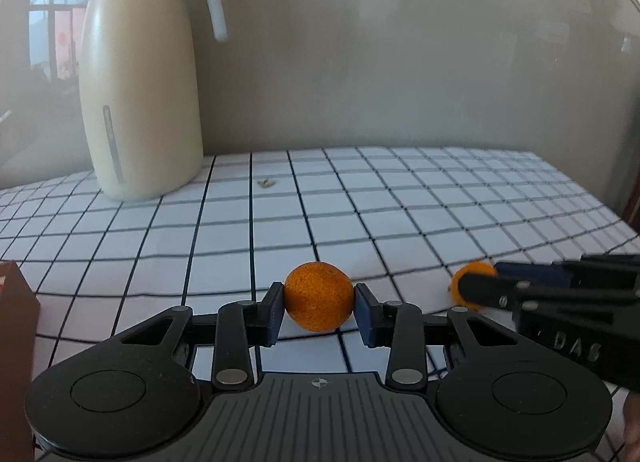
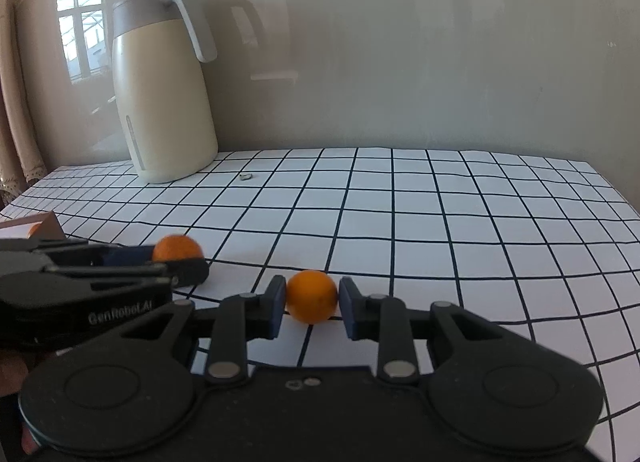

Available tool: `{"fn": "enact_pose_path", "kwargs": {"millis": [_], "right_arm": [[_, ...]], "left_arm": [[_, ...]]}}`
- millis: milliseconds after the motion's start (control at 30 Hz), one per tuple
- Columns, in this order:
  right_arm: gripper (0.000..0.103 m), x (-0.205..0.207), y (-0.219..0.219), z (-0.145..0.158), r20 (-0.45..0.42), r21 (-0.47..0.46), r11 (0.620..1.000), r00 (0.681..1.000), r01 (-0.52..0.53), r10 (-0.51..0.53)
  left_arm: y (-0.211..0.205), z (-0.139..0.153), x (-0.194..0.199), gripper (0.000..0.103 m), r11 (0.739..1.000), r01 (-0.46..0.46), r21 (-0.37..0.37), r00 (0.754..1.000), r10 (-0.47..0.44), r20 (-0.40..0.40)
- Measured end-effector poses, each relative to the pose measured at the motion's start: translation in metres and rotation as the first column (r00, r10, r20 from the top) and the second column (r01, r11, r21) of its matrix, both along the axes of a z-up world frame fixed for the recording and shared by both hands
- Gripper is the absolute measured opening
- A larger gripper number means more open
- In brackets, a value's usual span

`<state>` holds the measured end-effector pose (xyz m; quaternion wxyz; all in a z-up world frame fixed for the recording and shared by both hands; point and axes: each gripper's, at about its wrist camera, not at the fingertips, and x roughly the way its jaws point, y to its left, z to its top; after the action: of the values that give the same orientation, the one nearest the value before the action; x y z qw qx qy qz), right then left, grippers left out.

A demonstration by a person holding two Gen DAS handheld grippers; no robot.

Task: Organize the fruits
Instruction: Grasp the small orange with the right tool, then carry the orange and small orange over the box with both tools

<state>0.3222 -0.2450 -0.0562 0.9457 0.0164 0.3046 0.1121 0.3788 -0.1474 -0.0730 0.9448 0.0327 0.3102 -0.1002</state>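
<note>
My left gripper [image 1: 319,312] is shut on a small rough-skinned orange [image 1: 319,295] just above the checked tablecloth. My right gripper [image 2: 312,304] is shut on a smaller smooth orange [image 2: 312,295]. In the left wrist view the right gripper [image 1: 476,288] shows at the right with its orange [image 1: 474,271] between its fingers. In the right wrist view the left gripper [image 2: 180,262] shows at the left with its orange [image 2: 177,247]. Another orange [image 2: 35,229] lies inside a brown box [image 2: 48,227] at the far left.
A tall cream jug [image 1: 140,82] with a grey lid and handle stands at the back left; it also shows in the right wrist view [image 2: 164,94]. A small scrap [image 1: 266,183] lies on the cloth near it. The brown box edge [image 1: 16,338] is close on the left. A wall stands behind the table.
</note>
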Motion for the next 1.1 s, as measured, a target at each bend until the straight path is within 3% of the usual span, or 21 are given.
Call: {"fn": "enact_pose_path", "kwargs": {"millis": [200, 300, 567, 767, 1100], "right_arm": [[0.026, 0.004, 0.008, -0.005, -0.005, -0.029, 1.0, 1.0, -0.001, 0.001], [0.021, 0.007, 0.008, -0.005, -0.01, -0.024, 1.0, 1.0, -0.005, 0.004], [0.021, -0.005, 0.001, 0.01, 0.027, -0.033, 0.999, 0.999, 0.028, -0.027], [0.021, -0.039, 0.003, 0.028, 0.065, -0.045, 0.998, 0.997, 0.039, -0.036], [0.021, -0.12, -0.002, 0.04, 0.126, -0.035, 0.998, 0.991, 0.054, -0.049]], "left_arm": [[-0.003, 0.001, -0.002, 0.037, 0.999, 0.005, 0.033, 1.0, -0.006, 0.015], [-0.003, 0.001, 0.0, 0.037, 0.999, 0.008, 0.034, 1.0, -0.008, 0.017], [-0.003, 0.01, -0.01, 0.037, 0.999, 0.012, 0.03, 0.999, -0.013, 0.03], [0.003, 0.033, -0.045, 0.037, 1.0, 0.019, 0.02, 0.997, -0.02, 0.077], [0.036, 0.065, -0.137, 0.037, 1.0, -0.022, 0.021, 0.985, 0.018, 0.171]]}}
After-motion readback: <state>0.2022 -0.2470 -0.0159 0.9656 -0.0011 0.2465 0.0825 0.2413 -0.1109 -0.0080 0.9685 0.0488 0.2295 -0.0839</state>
